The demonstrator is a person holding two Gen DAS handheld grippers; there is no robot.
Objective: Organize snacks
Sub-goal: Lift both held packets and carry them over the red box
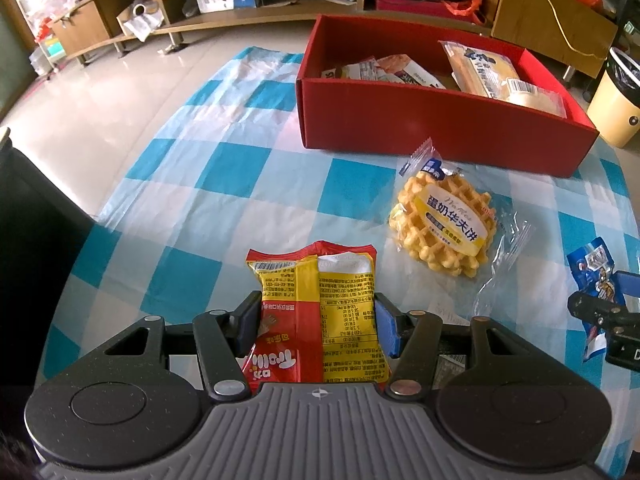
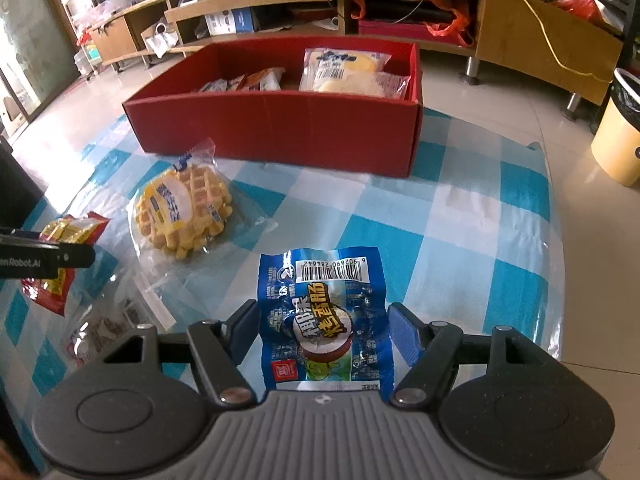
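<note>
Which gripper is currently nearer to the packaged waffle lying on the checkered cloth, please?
Left, though only slightly. The left gripper straddles the red-and-yellow snack packet just beside the waffle; the right gripper straddles the blue packet, a little further off on the waffle's other side.

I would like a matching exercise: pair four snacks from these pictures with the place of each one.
Things:
1. waffle pack
2. red-yellow packet
3. blue sausage packet
4. bread pack

Places:
A. inside the red box
B. between the left gripper fingers
C. on the tablecloth, in front of the box
D. between the right gripper fingers

Pairs: 1-C, 2-B, 3-D, 4-A
</note>
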